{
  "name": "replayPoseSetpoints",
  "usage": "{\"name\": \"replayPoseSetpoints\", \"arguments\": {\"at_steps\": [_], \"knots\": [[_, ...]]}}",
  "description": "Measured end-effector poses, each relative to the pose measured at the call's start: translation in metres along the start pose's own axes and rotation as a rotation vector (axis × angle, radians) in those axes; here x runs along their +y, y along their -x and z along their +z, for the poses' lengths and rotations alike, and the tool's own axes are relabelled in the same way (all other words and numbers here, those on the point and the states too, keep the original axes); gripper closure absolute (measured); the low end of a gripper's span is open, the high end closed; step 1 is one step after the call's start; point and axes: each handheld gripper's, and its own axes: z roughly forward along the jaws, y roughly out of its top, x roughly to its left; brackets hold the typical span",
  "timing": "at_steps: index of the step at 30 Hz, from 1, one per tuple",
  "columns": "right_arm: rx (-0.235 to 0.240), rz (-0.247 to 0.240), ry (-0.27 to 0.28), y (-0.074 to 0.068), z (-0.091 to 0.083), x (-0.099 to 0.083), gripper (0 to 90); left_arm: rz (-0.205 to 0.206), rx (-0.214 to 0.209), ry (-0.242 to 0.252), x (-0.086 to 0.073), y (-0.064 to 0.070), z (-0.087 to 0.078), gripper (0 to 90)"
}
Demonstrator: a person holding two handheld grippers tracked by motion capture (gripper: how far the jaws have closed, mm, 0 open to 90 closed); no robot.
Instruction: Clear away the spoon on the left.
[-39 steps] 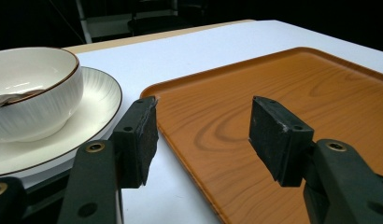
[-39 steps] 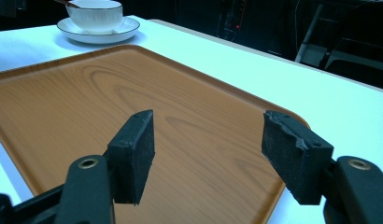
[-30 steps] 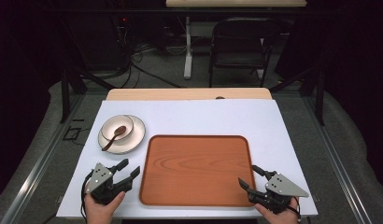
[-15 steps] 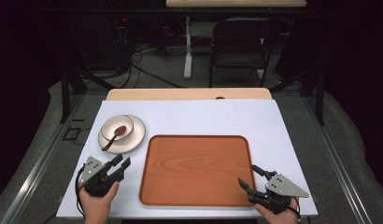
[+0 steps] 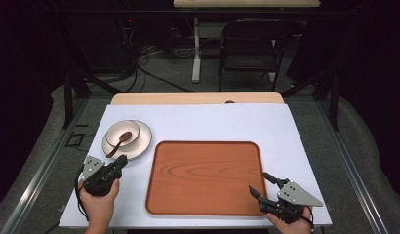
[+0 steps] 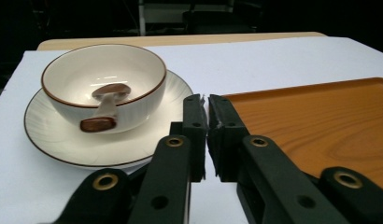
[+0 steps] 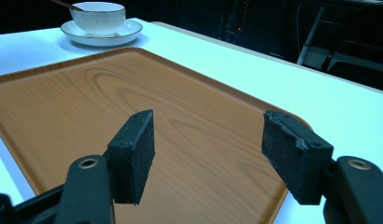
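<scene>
The white table (image 5: 295,131) carries a wooden tray (image 5: 205,178) in its near middle. To the far left of the tray stands a cream plate (image 5: 142,136), and on it a bowl (image 5: 121,132) with a thin brown rim. A brown spoon (image 5: 119,143) lies in the bowl, its handle leaning over the near edge.

The bowl and plate look like glazed ceramic, so I judge them stiff, rather heavy, slippery and easy to chip. The plate's rim on the near side seems the best place to grasp, because it is thin and free. The spoon is loose and may slide out if the set tilts.

The left gripper (image 5: 121,162) is just near of the plate, its jaws almost together and holding nothing. The right gripper (image 5: 260,184) is at the tray's near right corner, its jaws wide apart and empty.
</scene>
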Motion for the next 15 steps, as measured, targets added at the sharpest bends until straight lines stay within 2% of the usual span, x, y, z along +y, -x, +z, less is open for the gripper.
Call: {"name": "replayPoseSetpoints", "arguments": {"at_steps": [6,15], "knots": [[-0.002,0.0,0.001,0.001,0.0,0.0,34.4,-0.028,0.04,-0.015,0.002,-0.009,0.007,89.7],[0.003,-0.004,-0.004,0.0,0.0,0.0,34.5,-0.024,0.072,-0.031,0.004,-0.015,0.016,89.7]]}}
